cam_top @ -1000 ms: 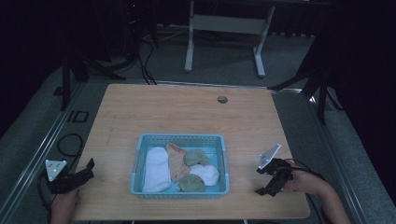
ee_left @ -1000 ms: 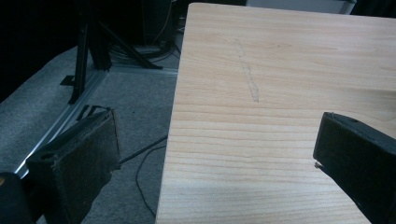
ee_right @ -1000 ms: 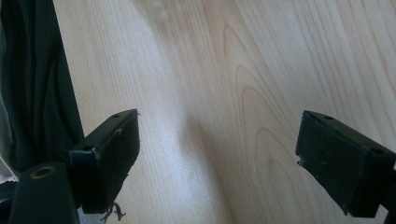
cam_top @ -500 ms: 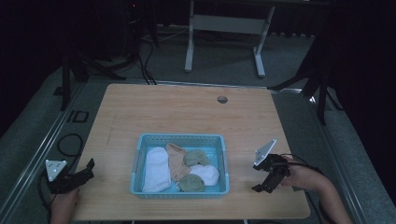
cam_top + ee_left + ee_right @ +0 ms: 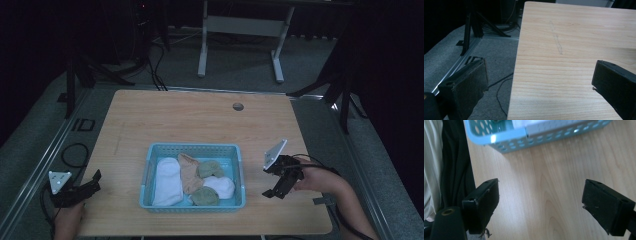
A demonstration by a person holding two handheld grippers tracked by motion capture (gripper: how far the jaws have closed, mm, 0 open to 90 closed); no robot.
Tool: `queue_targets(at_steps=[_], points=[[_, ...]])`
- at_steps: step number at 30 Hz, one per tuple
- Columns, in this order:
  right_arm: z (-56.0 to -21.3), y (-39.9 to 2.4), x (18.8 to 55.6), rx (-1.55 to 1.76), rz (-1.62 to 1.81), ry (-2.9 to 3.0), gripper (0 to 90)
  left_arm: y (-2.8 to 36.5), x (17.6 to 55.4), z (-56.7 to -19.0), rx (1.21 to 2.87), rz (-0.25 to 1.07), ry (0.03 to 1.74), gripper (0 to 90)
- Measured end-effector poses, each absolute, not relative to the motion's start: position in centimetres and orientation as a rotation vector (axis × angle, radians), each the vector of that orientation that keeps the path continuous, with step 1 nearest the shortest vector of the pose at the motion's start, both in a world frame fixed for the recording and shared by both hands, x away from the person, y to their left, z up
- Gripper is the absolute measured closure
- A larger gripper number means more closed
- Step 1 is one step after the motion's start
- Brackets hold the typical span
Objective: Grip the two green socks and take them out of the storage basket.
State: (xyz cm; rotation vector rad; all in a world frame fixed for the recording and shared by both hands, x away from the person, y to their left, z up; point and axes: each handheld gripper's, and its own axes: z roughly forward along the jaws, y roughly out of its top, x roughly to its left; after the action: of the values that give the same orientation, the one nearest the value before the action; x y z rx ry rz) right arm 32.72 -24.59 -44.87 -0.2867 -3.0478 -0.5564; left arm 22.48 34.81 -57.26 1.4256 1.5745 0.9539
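Note:
A light blue plastic basket [image 5: 193, 147] sits at the near middle of the wooden table [image 5: 190, 117]. Inside lie a white cloth [image 5: 167, 181], a peach cloth [image 5: 189, 172], two greenish bundles [image 5: 210, 169] and a white bundle [image 5: 221, 186]. My right gripper [image 5: 268, 184] hovers open just right of the basket, with nothing between its jaws. In the right gripper view its open gripper [image 5: 541, 197] points at bare wood, the basket wall [image 5: 554, 137] just ahead. My left gripper [image 5: 95, 178] stands open at the table's near left edge. In its own view the left gripper [image 5: 539, 85] straddles that edge.
A round cable hole [image 5: 238, 106] marks the table's far side. Grey carpet [image 5: 474, 50] and a floor cable [image 5: 72, 150] lie left of the table. A white desk frame [image 5: 240, 25] stands behind. Dark cloth [image 5: 456, 165] hangs at the near table edge.
My right gripper has shifted a little left, closer to the basket's right side. The left gripper has stayed put.

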Motion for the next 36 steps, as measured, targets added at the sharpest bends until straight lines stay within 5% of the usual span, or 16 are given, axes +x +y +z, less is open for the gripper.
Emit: queue_targets(at_steps=[36], points=[[-44.5, -13.1, 33.6, 0.015, -0.438, -3.026, 15.3, 34.9, 22.5, -57.3, 1.429, 0.948, 1.563, 0.7]])
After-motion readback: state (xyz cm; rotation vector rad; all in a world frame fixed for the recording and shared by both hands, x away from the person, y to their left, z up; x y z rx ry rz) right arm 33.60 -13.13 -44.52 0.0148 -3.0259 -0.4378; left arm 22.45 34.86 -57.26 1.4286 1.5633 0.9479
